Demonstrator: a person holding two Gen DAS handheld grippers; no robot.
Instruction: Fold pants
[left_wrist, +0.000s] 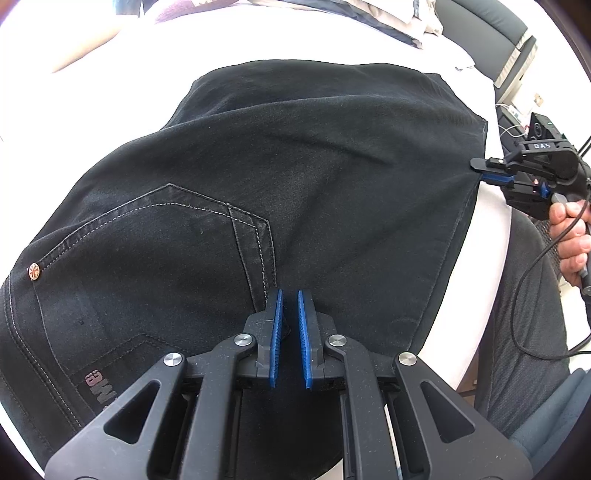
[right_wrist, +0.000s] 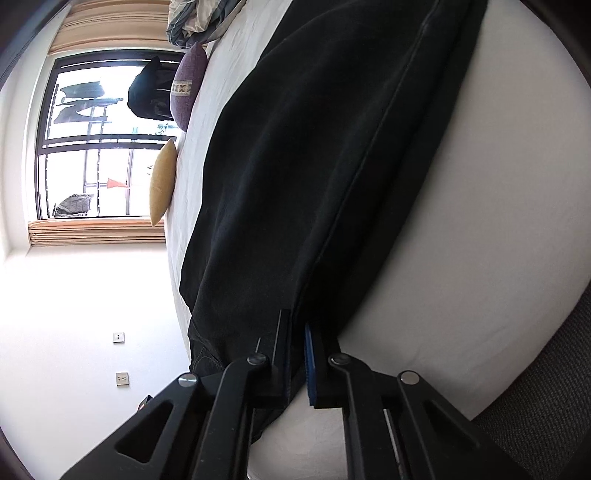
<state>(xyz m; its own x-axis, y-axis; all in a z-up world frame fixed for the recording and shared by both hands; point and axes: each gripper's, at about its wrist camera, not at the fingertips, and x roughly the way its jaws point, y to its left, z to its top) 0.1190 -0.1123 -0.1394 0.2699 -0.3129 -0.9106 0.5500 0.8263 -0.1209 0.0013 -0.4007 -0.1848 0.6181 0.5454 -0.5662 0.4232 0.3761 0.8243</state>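
Observation:
Black jeans (left_wrist: 280, 177) lie folded on a white bed (left_wrist: 155, 70), back pocket and copper rivet at the left. My left gripper (left_wrist: 290, 295) hovers over the near part of the jeans, its blue pads a small gap apart with no cloth between them. My right gripper (left_wrist: 480, 171) is at the jeans' right edge, shut on the fabric edge. In the right wrist view the jeans (right_wrist: 295, 166) run away from my right gripper (right_wrist: 297, 325), and the seam edge passes between its closed fingers.
Pillows (right_wrist: 162, 181) and crumpled bedding (right_wrist: 199, 18) lie at the far side of the bed by a window. A grey chair (left_wrist: 480, 40) stands beyond the bed. The person's hand (left_wrist: 570, 236) and grey trouser leg (left_wrist: 524, 314) are at the right, with a trailing cable.

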